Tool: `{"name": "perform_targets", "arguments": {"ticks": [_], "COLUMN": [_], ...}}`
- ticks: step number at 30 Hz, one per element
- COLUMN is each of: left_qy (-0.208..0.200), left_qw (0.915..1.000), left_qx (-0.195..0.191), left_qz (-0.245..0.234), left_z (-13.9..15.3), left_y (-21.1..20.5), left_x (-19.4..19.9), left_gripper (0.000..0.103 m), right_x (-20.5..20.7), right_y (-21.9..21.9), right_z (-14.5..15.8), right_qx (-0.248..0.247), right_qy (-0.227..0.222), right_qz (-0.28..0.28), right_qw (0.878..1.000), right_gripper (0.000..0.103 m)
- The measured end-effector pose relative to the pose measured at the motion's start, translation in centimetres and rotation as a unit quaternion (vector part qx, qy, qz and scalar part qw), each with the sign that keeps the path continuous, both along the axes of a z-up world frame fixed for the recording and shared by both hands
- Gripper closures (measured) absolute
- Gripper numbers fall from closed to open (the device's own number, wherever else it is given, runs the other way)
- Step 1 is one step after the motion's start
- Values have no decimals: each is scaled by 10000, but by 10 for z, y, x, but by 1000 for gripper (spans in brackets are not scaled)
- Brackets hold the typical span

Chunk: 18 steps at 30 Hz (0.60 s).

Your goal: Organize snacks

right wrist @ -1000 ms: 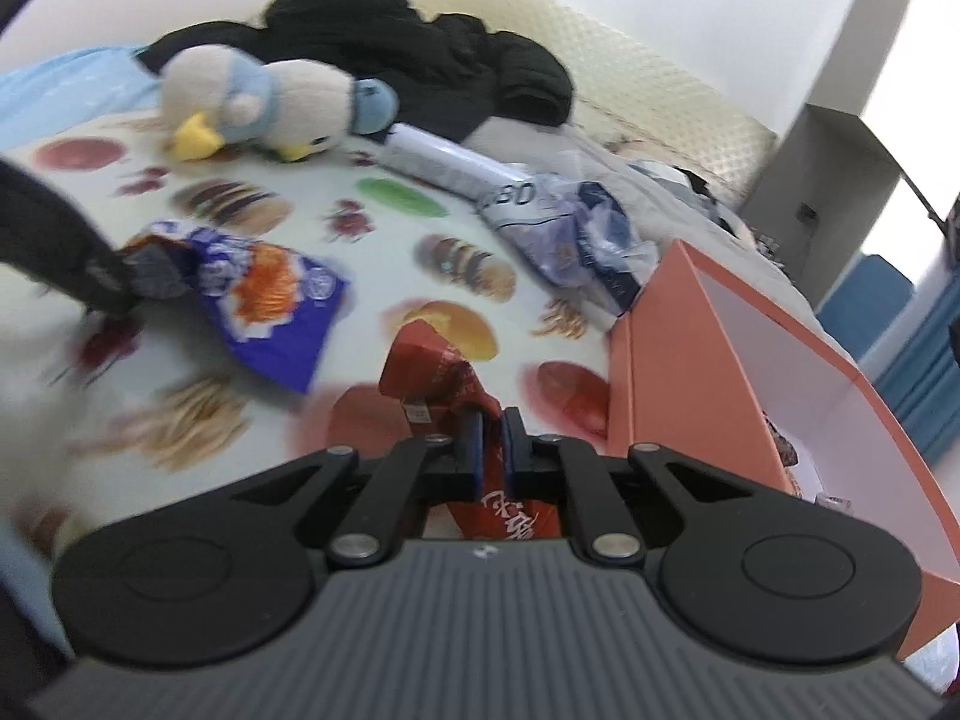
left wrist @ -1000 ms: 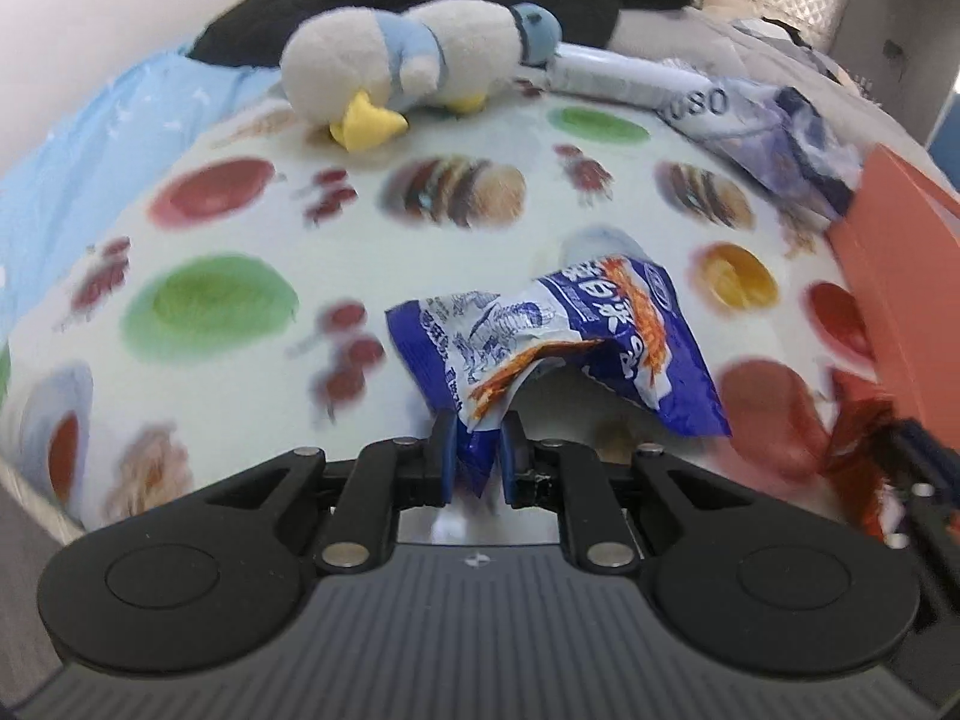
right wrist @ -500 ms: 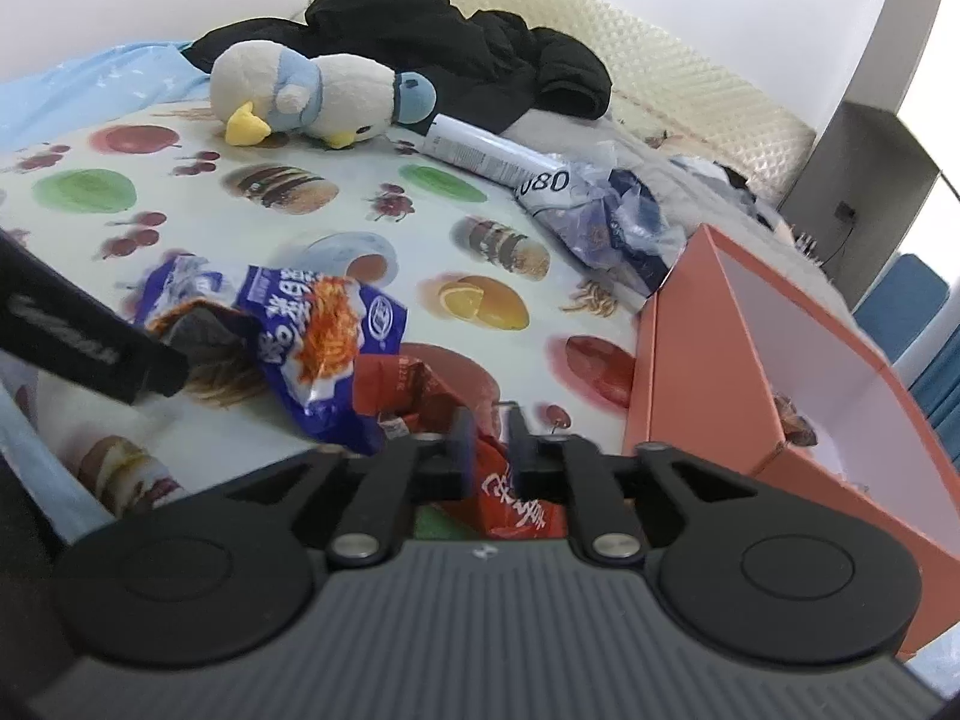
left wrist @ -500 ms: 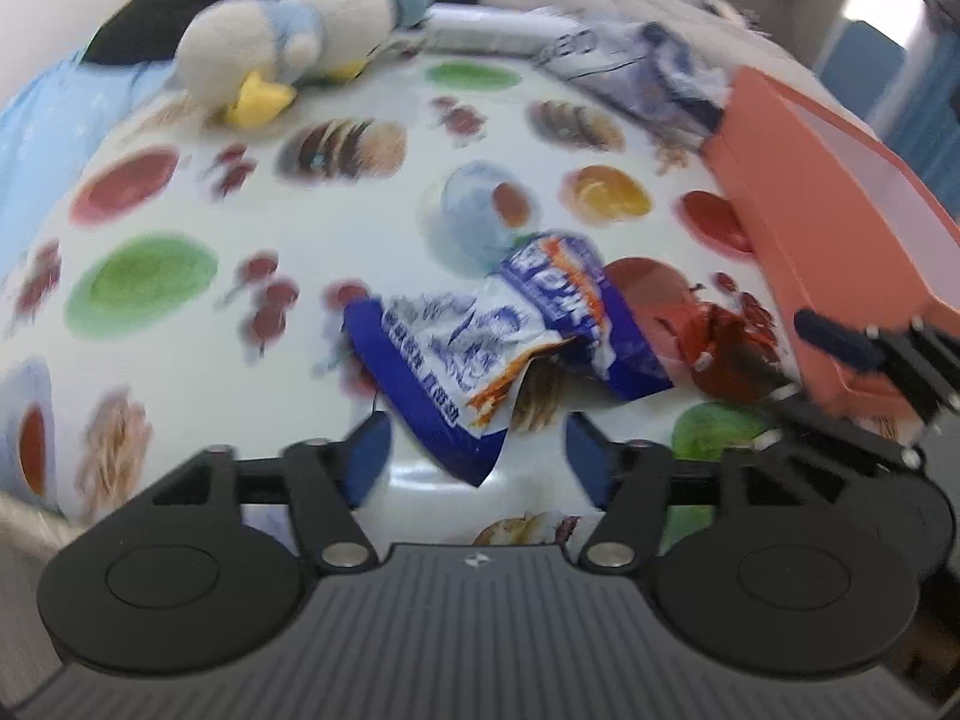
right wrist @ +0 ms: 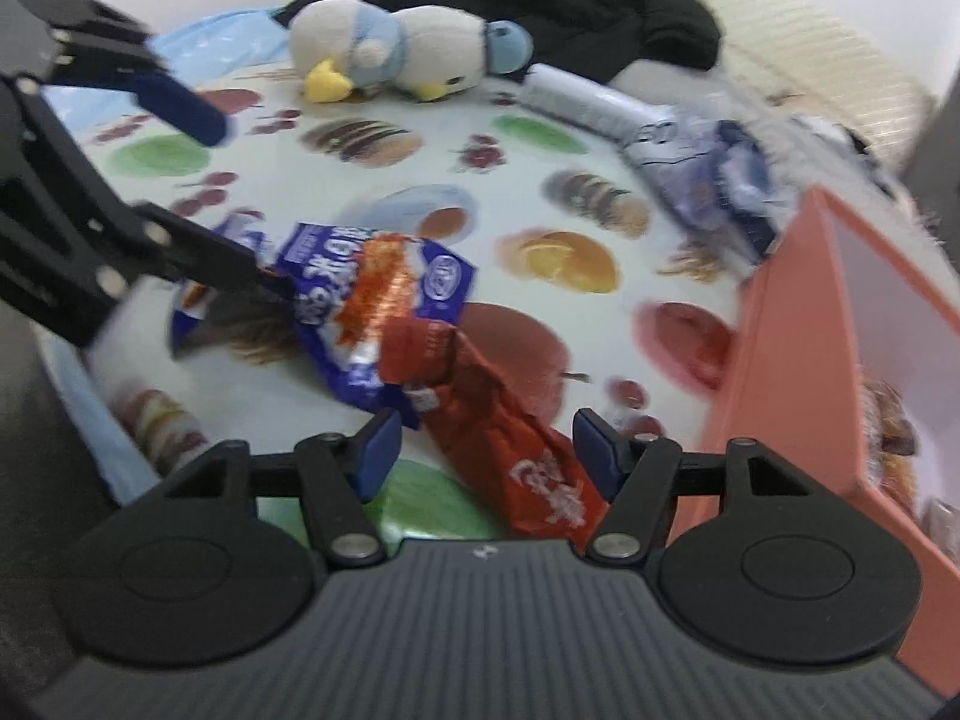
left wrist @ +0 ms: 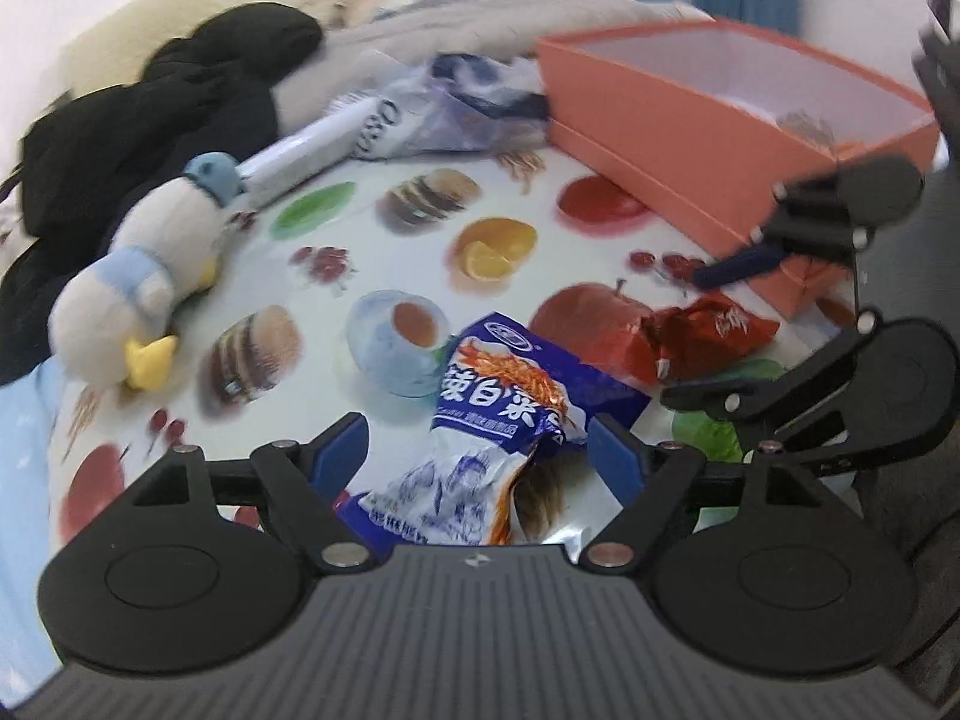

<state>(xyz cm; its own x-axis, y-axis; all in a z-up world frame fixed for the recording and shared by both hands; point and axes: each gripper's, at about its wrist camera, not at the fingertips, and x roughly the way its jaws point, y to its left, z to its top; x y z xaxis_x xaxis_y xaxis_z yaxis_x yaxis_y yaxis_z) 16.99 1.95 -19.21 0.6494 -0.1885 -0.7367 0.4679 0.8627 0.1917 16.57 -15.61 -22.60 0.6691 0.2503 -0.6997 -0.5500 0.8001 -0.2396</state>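
Now, along my left gripper [left wrist: 478,453], the jaws have just been opening and stand wide apart; the blue snack bag [left wrist: 492,420] lies on the food-print cloth [left wrist: 336,222] between the two blue pads without either pressing on it, its crumpled white end nearest me. Ahead and to the right of those jaws lies the red snack packet [left wrist: 708,333], with my right gripper [left wrist: 708,333] reaching in over it from the right edge. Farther ahead on the right sits the orange box [left wrist: 678,120], open at the top; far ahead on the left lies a plush duck [left wrist: 144,264], a white tube [left wrist: 312,144] beyond it. Along my right gripper, its jaws have likewise just been opening and stand apart, the red snack packet lying loose between the pads and running forward until its far end overlaps the blue snack bag, ahead and to the left. My left gripper comes in from the left, one finger [right wrist: 180,102] raised clear above the cloth. The orange box stands just to the right of my jaws, a few wrapped snacks [right wrist: 894,426] visible inside it.
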Motion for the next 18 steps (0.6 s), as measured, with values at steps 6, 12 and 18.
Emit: {"name": "perform_targets", "arguments": {"ticks": [6, 12, 18], "left_qy": [200, 479, 664], "left_qw": [9975, 9968, 9975], "left_qx": [647, 606, 249], "left_qz": [-207, -181, 23], "left_z": [-27, -39, -44], "left_y": [-8, -3, 2], "left_x": [24, 39, 44], "left_gripper": [19, 20, 25], "right_x": [14, 22, 28], "right_y": [8, 11, 9], "right_z": [1, -5, -5], "right_qx": [-349, -682, -738], "right_qy": [146, 264, 297], "right_qz": [461, 681, 605], "right_qw": [9982, 9950, 9950], "right_gripper": [38, 39, 39]}}
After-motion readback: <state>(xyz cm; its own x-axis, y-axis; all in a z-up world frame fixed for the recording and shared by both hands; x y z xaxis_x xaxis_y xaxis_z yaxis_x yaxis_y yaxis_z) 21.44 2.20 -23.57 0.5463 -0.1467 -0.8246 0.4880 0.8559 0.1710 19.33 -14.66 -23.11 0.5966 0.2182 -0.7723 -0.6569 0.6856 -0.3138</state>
